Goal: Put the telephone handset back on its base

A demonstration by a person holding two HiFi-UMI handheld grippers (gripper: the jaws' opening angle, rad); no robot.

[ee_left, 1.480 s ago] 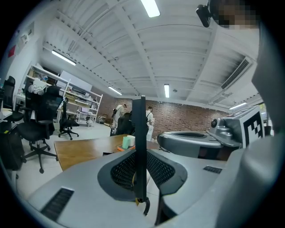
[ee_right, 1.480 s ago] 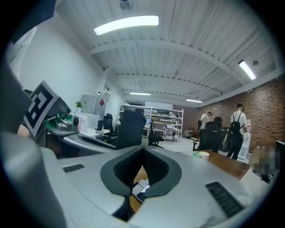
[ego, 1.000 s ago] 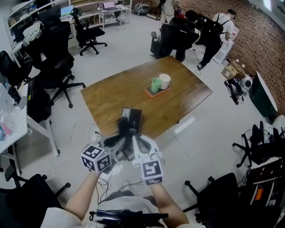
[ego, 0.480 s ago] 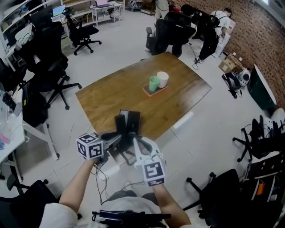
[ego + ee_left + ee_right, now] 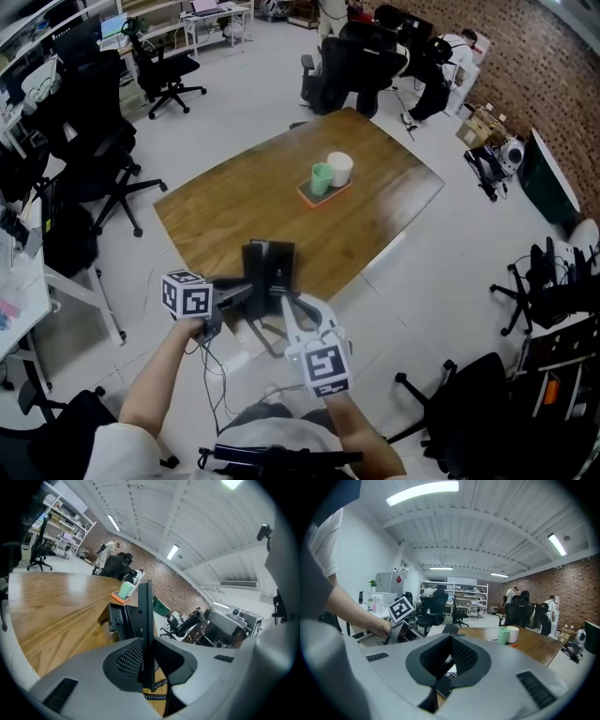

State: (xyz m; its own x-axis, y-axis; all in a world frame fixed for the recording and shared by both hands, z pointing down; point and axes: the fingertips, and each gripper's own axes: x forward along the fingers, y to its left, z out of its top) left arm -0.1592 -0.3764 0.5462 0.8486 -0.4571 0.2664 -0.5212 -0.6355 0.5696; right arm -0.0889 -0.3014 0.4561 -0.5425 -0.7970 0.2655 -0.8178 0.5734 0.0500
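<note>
Left claw (image 5: 146, 645): clamped narrow on the handset (image 5: 254, 268), gripping it edge-on and upright, with coiled cord showing below the jaws. Handset: just left of the base (image 5: 280, 266), side by side with it, touching or nearly so; impossible to say which from overhead. Not seated in the cradle yet.

Base: at the near edge of the table (image 5: 216, 206), propped up on its stand.

Right claw (image 5: 287, 306): at the near right side of the base, jaws drawn narrow on a dark edge. Most likely the rim of the base, gripped to steady it, though hard to confirm.

Green cup (image 5: 322, 178) and white cup (image 5: 339, 168): on an orange tray (image 5: 330, 192), well beyond the base and to its right, out of the way.

Judged roughly midway: handset in hand and off the cradle, base apparently pinned. Left to do: carry the handset right, over the base, line it up with the cradle, lower it in, let go.
</note>
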